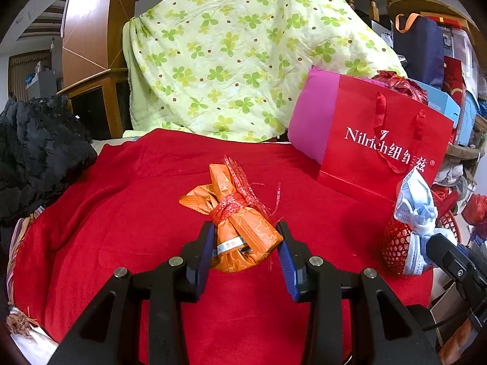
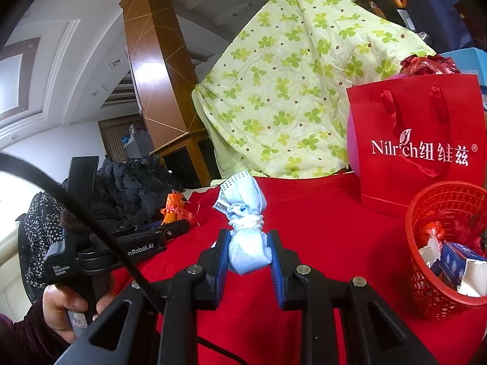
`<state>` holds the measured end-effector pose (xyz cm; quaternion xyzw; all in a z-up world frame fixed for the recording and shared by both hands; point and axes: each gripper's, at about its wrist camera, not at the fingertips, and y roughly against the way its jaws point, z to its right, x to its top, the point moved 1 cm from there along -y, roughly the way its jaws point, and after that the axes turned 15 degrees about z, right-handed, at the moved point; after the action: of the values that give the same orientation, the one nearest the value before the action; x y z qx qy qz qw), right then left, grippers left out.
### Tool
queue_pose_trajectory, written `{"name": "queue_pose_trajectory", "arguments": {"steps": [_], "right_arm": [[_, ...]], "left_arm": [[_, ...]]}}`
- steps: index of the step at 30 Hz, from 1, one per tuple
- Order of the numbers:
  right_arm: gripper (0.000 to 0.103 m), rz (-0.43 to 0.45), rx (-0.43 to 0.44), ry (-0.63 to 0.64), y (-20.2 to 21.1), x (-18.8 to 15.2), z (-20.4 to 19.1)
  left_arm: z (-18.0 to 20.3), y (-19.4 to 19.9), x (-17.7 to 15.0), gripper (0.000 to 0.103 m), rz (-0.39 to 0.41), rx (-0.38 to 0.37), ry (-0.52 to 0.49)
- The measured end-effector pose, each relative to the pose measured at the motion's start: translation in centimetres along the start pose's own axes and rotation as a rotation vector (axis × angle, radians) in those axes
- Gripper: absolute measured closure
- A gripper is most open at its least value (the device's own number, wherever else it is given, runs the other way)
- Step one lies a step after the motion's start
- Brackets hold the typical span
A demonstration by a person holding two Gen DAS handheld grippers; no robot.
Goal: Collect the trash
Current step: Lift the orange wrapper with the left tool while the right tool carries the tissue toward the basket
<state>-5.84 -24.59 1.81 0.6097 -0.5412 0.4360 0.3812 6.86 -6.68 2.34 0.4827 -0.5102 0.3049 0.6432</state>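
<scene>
My left gripper [image 1: 245,243] is clamped on the orange wrapper bundle [image 1: 240,228], tied with red string, above the red cloth [image 1: 121,213]. My right gripper [image 2: 248,251] grips the knotted blue mask bundle [image 2: 245,231]. The red mesh basket [image 2: 426,289], already holding scraps, stands at the near right. A red paper bag [image 2: 426,115] stands far right, behind the basket.

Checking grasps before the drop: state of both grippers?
Left gripper: shut on orange bundle.
Right gripper: shut on blue mask bundle.
</scene>
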Motion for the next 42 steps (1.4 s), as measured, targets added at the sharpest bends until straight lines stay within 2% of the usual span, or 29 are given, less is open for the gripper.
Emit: {"name": "queue_pose_trajectory", "arguments": {"steps": [13,42], "right_arm": [[0.076,0.042,-0.007,-0.005,2.3,1.0,1.0],[0.076,0.06,-0.066,-0.072,4.3,0.6,5.4]], "left_arm": [[1.7,0.6,0.7,0.06,0.012,-0.016,-0.033],[6.5,-0.6,-0.4,0.06,-0.038,-0.083,-0.113]]}}
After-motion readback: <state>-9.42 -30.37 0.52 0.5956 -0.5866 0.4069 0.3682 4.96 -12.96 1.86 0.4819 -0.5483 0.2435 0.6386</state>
